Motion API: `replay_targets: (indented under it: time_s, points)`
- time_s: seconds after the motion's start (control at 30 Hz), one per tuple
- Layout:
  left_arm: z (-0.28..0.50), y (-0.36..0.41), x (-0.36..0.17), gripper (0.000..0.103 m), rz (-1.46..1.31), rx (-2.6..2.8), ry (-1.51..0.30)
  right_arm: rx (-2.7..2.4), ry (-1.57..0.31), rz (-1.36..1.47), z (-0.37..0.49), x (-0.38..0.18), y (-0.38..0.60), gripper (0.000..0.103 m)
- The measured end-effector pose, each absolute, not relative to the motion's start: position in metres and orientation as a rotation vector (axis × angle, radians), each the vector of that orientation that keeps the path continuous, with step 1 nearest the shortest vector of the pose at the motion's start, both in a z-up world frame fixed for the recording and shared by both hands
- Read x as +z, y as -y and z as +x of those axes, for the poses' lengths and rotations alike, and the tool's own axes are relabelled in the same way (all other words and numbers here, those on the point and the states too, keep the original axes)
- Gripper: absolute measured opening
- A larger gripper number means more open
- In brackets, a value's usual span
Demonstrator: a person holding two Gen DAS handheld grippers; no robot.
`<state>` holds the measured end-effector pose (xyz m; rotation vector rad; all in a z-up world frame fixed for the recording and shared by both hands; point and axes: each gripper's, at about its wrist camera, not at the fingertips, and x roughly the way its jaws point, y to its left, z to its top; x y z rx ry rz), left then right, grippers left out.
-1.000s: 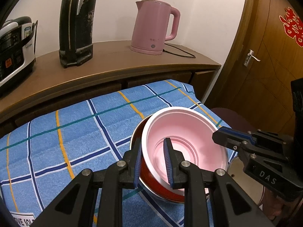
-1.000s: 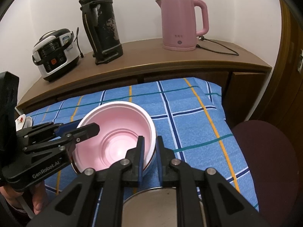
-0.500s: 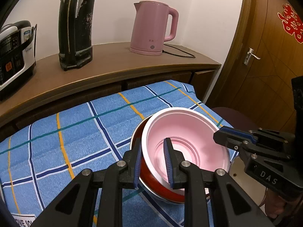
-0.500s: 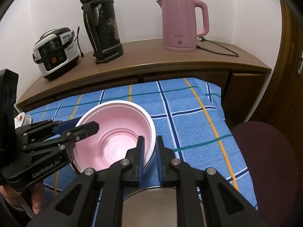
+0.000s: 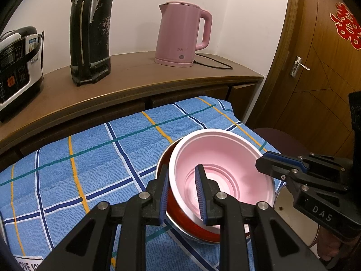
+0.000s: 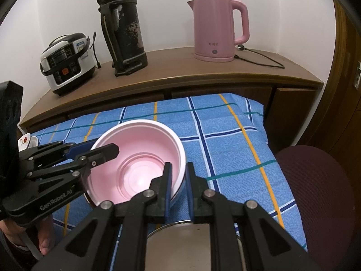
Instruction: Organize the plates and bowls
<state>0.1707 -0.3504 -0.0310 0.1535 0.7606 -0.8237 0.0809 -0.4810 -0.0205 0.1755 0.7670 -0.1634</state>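
Note:
A pink bowl point(image 5: 223, 158) with a white rim sits tilted inside a red bowl point(image 5: 180, 212) on the blue checked cloth; it also shows in the right wrist view point(image 6: 144, 155). My left gripper point(image 5: 182, 194) straddles the pink bowl's near-left rim, one finger inside and one outside, with a gap beside the wall. My right gripper point(image 6: 178, 187) is shut on the bowl's right rim, one finger inside and one outside. A steel bowl point(image 6: 194, 246) lies under my right gripper.
A wooden counter point(image 6: 171, 72) behind the table carries a pink kettle point(image 6: 216, 29), a black flask point(image 6: 124, 33) and a rice cooker point(image 6: 67, 61). A small flowered dish point(image 6: 26, 141) lies at the far left. A maroon stool point(image 6: 320, 187) stands at the right.
The pink bowl has risen slightly and tilted in the red bowl, held between both grippers. The left gripper's fingers have spread a little around the rim.

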Motion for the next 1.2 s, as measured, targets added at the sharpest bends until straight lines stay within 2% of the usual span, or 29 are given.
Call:
replay_targets:
  time_s: [0.1,0.17,0.2,0.27,0.33,0.57,0.7,1.2]
  points:
    - [0.171,0.35,-0.03,0.036,0.143,-0.833,-0.761,-0.143,-0.756,0.184,0.08,-0.019,0.48,0.013]
    - [0.168,0.349,-0.027,0.056,0.133,-0.857,-0.753,-0.13,-0.742,0.192,0.078,-0.017,0.478,0.013]
    - [0.166,0.349,-0.026,0.061,0.135,-0.862,-0.742,-0.13,-0.736,0.185,0.078,-0.016,0.476,0.013]
    - [0.16,0.35,-0.022,0.077,0.158,-0.85,-0.702,-0.139,-0.728,0.17,0.078,-0.014,0.474,0.016]
    - [0.156,0.351,-0.019,0.081,0.19,-0.827,-0.662,-0.143,-0.728,0.175,0.078,-0.014,0.476,0.018]
    - [0.158,0.353,-0.024,0.082,0.222,-0.818,-0.671,-0.144,-0.711,0.176,0.075,-0.011,0.477,0.02]
    - [0.159,0.348,-0.019,0.082,0.205,-0.813,-0.65,-0.148,-0.686,0.174,0.068,-0.006,0.478,0.034]
    - [0.159,0.331,-0.009,0.082,0.126,-0.778,-0.617,-0.192,-0.661,0.173,0.025,0.003,0.494,0.037]
